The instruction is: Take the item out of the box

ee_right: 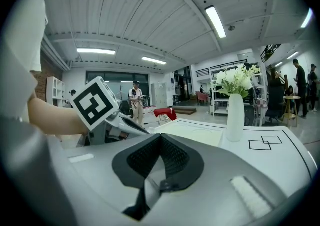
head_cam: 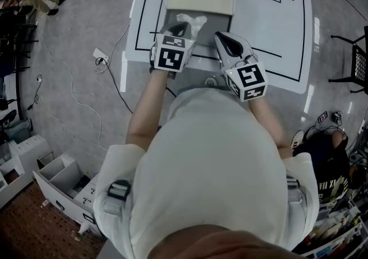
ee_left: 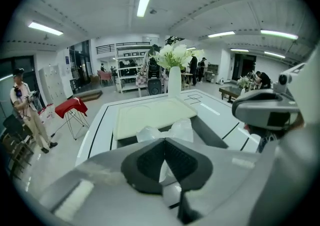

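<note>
My head camera sits above the person and looks steeply down. The white table (head_cam: 276,34) lies at 12 o'clock, with the left gripper (head_cam: 179,27) at 11 and the right gripper (head_cam: 221,37) at 1, both close beneath it.

The left gripper view rides low, right behind its own jaws. It faces level across the table toward the vase (ee_left: 174,80) at 12 o'clock, with the right gripper's body at 3.

The right gripper view sits just as close and low. There I get the vase at 2 o'clock and the left gripper's marker cube (ee_right: 95,102) at 9.

Both gripper views share the vase and the cream panel (ee_left: 150,115). The head view and left gripper view share the plastic bag (head_cam: 192,21).
</note>
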A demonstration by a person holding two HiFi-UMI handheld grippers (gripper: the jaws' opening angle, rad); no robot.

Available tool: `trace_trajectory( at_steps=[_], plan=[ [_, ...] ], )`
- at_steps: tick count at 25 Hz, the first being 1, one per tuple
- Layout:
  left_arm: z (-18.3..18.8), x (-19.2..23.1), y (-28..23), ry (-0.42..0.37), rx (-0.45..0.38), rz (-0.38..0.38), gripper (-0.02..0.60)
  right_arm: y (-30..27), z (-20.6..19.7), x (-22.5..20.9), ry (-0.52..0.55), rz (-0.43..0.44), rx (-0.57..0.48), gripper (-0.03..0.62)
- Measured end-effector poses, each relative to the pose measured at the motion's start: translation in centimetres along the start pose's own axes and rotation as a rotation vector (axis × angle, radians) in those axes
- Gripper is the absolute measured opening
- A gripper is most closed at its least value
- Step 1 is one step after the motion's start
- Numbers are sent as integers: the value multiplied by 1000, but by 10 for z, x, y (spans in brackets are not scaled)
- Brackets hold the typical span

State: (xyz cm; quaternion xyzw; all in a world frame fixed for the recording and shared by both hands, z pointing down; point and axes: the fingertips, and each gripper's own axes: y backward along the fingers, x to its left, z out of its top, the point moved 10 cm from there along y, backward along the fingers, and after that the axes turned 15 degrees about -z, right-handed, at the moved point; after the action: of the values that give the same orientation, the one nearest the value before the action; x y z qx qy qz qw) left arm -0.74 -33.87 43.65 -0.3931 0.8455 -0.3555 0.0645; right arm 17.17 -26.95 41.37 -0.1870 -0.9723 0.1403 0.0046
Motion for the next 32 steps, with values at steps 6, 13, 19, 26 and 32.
trace_trajectory(
  at_steps=[6, 13, 19, 26, 32],
  plan=[
    [-13, -6, 28, 19, -84, 7, 3, 10, -1, 18, -3, -16, 3, 2],
    [-35, -18, 60, 34, -156, 9, 3, 29, -5, 51, -3, -30, 2, 2],
    [-58, -30, 84, 45, -185, -6, 3, 47, -10, 78, -2, -46, 2, 2],
    [-88, -44, 114, 51, -203, -41, 2, 69, -17, 111, -3, -72, 8, 2],
    [-111, -54, 138, 57, -229, -58, 3, 90, -25, 137, -7, -104, 18, 2]
  ],
)
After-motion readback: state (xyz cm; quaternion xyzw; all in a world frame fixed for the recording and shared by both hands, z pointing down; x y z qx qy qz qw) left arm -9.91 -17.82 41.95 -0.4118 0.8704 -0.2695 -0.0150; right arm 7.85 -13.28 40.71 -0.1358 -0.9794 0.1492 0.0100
